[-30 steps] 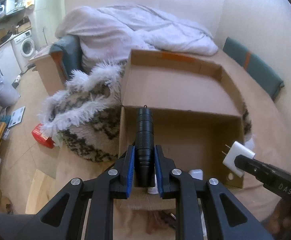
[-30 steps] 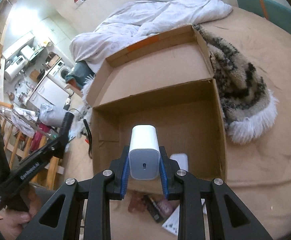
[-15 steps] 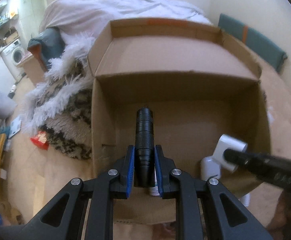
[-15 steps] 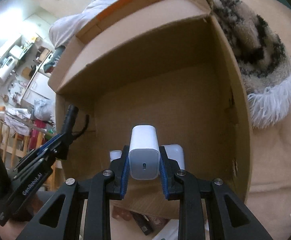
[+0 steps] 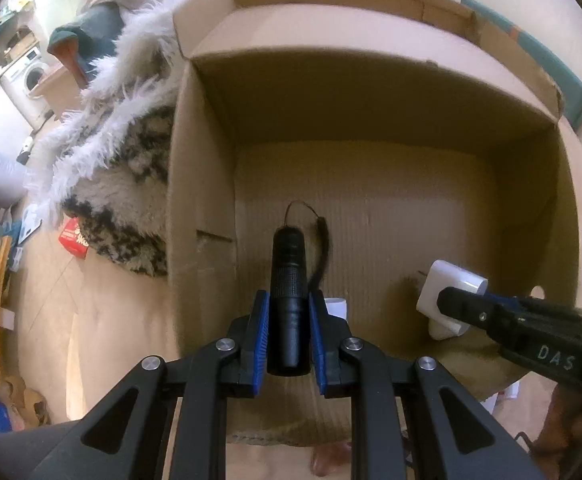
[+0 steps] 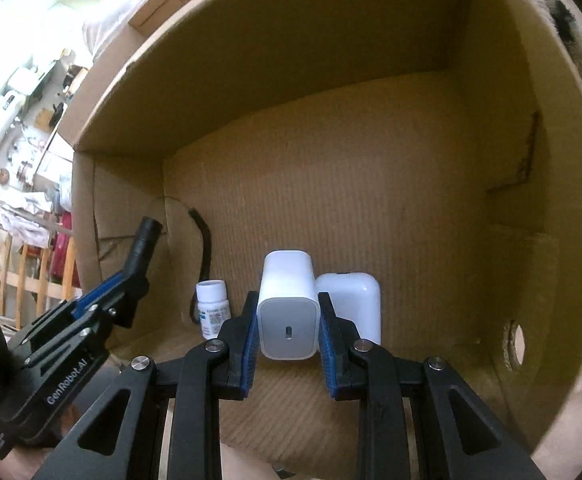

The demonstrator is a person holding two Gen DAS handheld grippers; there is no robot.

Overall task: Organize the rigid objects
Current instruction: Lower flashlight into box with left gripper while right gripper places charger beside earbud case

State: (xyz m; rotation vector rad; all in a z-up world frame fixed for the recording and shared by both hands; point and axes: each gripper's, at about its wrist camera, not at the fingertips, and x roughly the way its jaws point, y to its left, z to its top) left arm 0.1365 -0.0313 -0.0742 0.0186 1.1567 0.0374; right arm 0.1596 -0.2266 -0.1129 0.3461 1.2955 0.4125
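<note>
1. The cardboard box (image 5: 371,208) is the largest thing in view. It sits open on a bed, with a shaggy black-and-white throw (image 5: 123,184) against its left wall. Both of my tools are lowered inside it, so I judge the step in hand to be placing: two rigid items are going down onto the box floor.

2. My left tool (image 5: 289,320) is clamped on a black flashlight (image 5: 289,276), its blue pads pressed on the barrel. The flashlight hangs near the left wall of the box with its wrist strap (image 5: 319,252) trailing toward the floor.

3. My right tool (image 6: 288,330) is clamped on a white charger block (image 6: 288,304), port face toward the camera. The block is close to the near wall, and I cannot tell whether its base is touching the floor.

4. Already in the box along the near wall are a white rounded case (image 6: 355,304), just beside the charger on its right and seemingly touching it, and a small white pill bottle (image 6: 212,308) to its left.

5. Next, I think each tool needs to lower its item until it rests and then let the jaws part. The flashlight could roll, so I would lay it along the left wall. The charger needs care so it does not shove the case.

6. Readable writing: "GenRobot.AI" on the left tool's body in the right wrist view, and "DAS" on the right tool in the left wrist view. The bottle's label is too small to read.
</note>
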